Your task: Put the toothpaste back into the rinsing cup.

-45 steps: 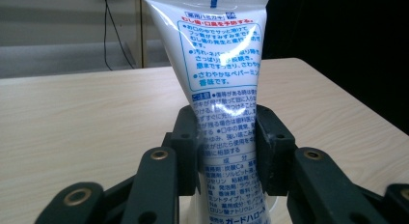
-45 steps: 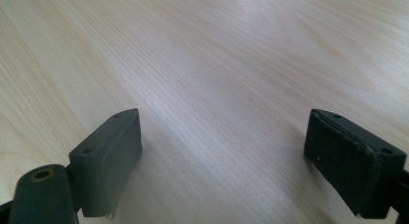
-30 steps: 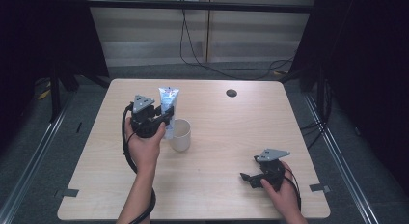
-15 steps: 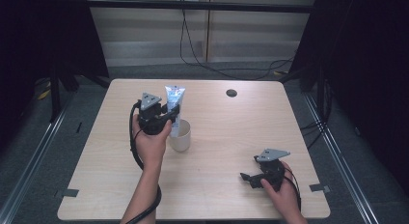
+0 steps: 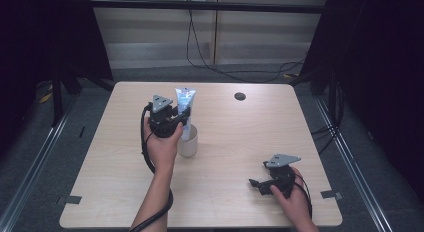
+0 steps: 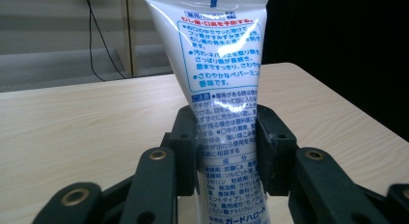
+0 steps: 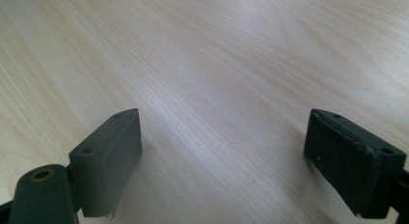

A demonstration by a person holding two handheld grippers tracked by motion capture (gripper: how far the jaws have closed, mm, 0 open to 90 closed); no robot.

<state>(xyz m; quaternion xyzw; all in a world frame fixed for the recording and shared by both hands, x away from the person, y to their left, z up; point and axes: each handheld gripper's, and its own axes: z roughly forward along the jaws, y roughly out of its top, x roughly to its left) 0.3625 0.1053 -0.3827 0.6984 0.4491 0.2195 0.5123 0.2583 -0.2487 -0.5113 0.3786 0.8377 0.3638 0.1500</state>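
Left tool (image 5: 184, 114) clamps a toothpaste tube (image 5: 185, 112) upright over a white cup (image 5: 188, 144) on the bench (image 5: 235, 142).
The tube's lower end reaches into the cup; well right of the cup, the right tool (image 5: 260, 184) rests wide apart, holding nothing.

Your left gripper (image 5: 182, 117) and its toothpaste tube (image 5: 186, 112) stand above the white cup (image 5: 188, 144), blocking mid-table. Bare table (image 5: 235, 137) lies between the cup and your right gripper (image 5: 257, 184).

tube (image 6: 226, 89) top+bottom cut off by frame | cup (image 5: 188, 146) inside hidden | tube print unreadable in high view
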